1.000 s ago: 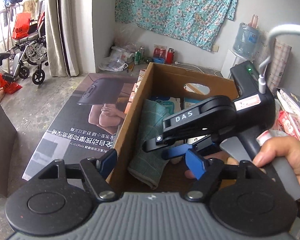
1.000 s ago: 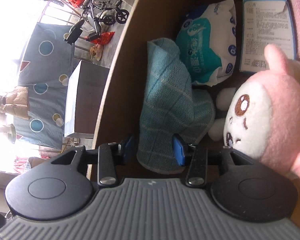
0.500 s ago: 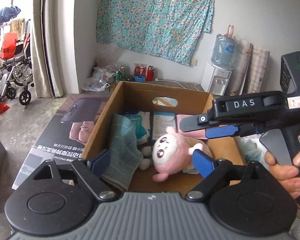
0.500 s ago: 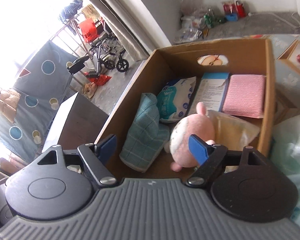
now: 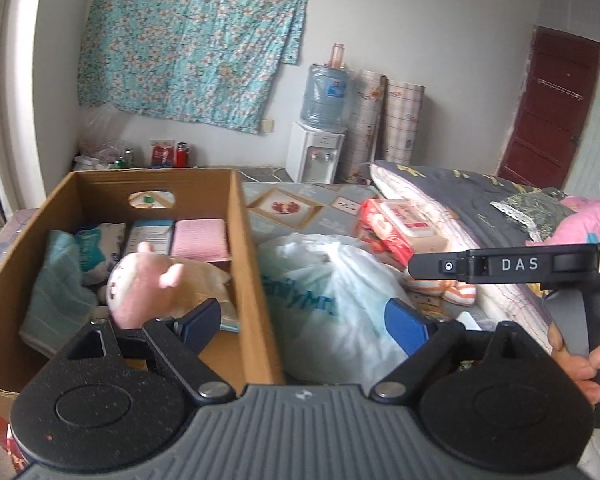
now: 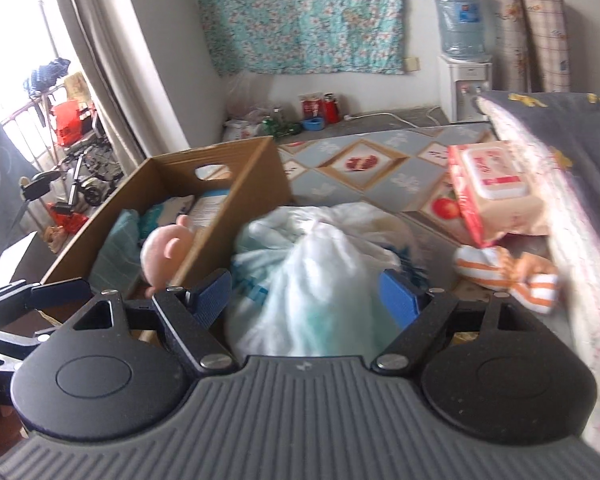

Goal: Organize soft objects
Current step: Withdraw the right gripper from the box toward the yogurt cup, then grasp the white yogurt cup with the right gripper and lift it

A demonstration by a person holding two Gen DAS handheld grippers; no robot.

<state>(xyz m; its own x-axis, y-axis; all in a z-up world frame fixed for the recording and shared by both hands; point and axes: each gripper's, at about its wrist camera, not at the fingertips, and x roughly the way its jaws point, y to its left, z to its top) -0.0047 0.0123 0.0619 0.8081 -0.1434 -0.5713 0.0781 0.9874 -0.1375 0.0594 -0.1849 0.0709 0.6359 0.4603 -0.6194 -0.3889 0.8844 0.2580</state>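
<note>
A cardboard box (image 5: 244, 240) (image 6: 256, 172) on the floor holds a pink plush toy (image 5: 140, 284) (image 6: 160, 248), a teal towel (image 5: 52, 292), a tissue pack (image 5: 96, 240) and a pink cloth (image 5: 198, 238). A white plastic bag (image 5: 332, 296) (image 6: 312, 276) lies right of the box. My left gripper (image 5: 304, 320) is open and empty above the box's right wall. My right gripper (image 6: 304, 292) is open and empty above the bag; its body shows in the left wrist view (image 5: 516, 266). An orange-striped plush (image 6: 504, 272) lies right of the bag.
A red and white wipes pack (image 6: 492, 188) (image 5: 400, 224) leans against folded bedding (image 5: 480, 216) on the right. A patterned mat (image 6: 380, 168) covers the floor. A water dispenser (image 5: 318, 152) stands by the far wall. A wheelchair (image 6: 84, 168) stands at far left.
Both grippers have pulled up and back out of the box and swung right towards the white bag. The right gripper, narrow over the towel a second ago, opened wide.
</note>
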